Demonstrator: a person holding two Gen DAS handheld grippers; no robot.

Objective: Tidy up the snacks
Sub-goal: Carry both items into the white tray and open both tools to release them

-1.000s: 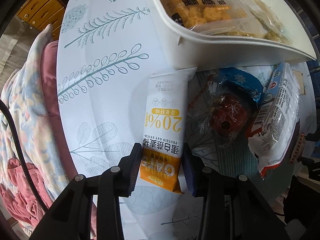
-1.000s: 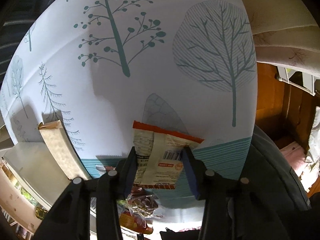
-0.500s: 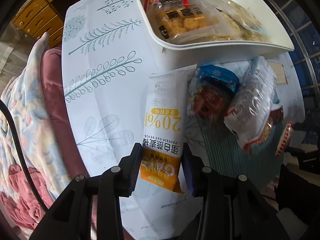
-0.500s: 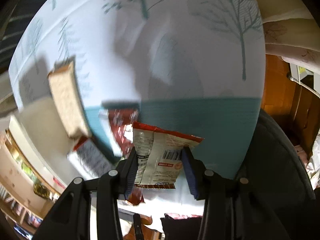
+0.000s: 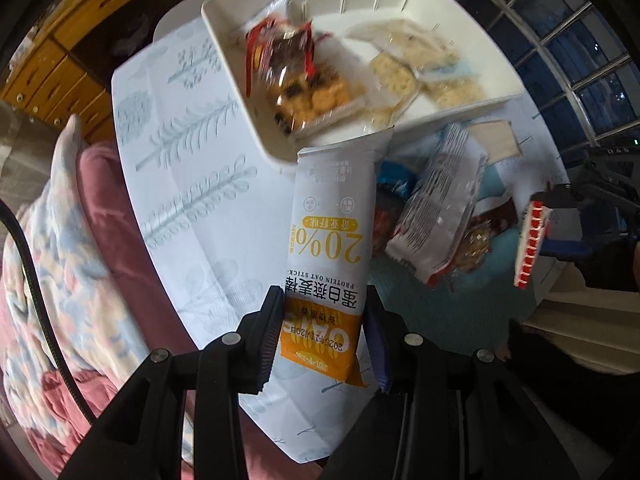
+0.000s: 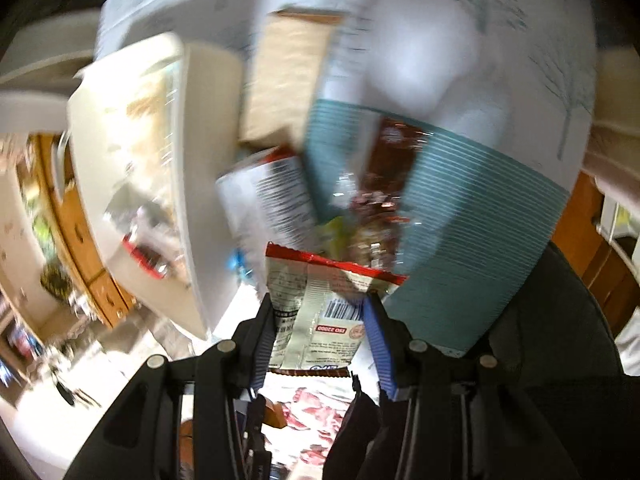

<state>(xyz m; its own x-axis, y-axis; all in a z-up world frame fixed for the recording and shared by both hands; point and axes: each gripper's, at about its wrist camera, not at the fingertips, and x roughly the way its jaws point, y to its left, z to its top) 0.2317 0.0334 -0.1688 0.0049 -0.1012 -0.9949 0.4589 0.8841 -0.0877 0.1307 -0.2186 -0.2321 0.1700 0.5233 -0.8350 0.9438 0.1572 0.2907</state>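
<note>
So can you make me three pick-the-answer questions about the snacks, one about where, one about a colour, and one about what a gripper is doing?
1. Where do the cracker packets lie?
A. in the white tray
B. on the pink blanket
C. on the floor

2. What colour is the bottom end of the oat stick packet?
A. green
B. orange
C. purple

3. What is the right gripper doing?
A. hanging open with nothing in it
B. pressing on the tray
C. gripping a red-edged snack packet

Answers: 1 A, they show inside the tray's walls. 2 B, the part between the left gripper fingers is orange. 3 C, the packet sits clamped between its fingers.
</note>
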